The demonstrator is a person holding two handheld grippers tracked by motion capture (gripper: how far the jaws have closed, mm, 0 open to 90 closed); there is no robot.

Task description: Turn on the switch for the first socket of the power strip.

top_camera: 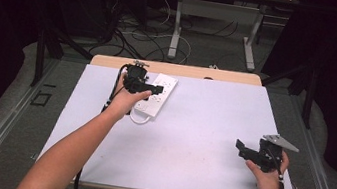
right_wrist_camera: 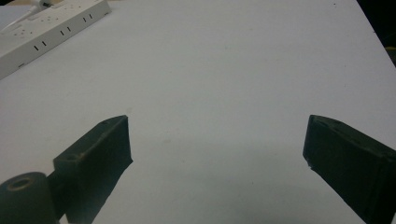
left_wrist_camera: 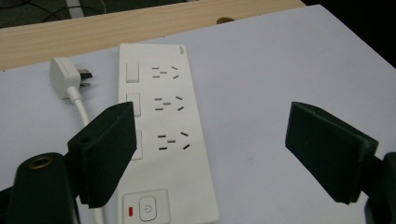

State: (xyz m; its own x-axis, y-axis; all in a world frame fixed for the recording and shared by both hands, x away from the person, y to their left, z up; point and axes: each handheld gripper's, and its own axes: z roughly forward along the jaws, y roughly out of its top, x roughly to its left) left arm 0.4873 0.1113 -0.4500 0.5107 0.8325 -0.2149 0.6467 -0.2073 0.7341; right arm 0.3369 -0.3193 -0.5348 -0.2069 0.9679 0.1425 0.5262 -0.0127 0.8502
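Left claw: jaws wide apart, gripping nothing; hovers over near end of power strip, w/ its left jaw above the switch column.
Power strip: white, flat on the sheet, runs lengthwise away from left claw; three socket rows w/ a rocker switch beside each. Main button w/ red light at the end nearest the claw, just below-left of the jaw gap.
Plug: white, lies left of the strip's far end, ahead of left jaw; apart from strip, prongs pointing twd it.
Cord: white, runs from plug back under the left jaw.
Right claw: released, jaws spread, nothing btwn them; bare sheet ahead. Power strip well off to its far left.
Sheet: white, covers wooden table; claws well apart on it.
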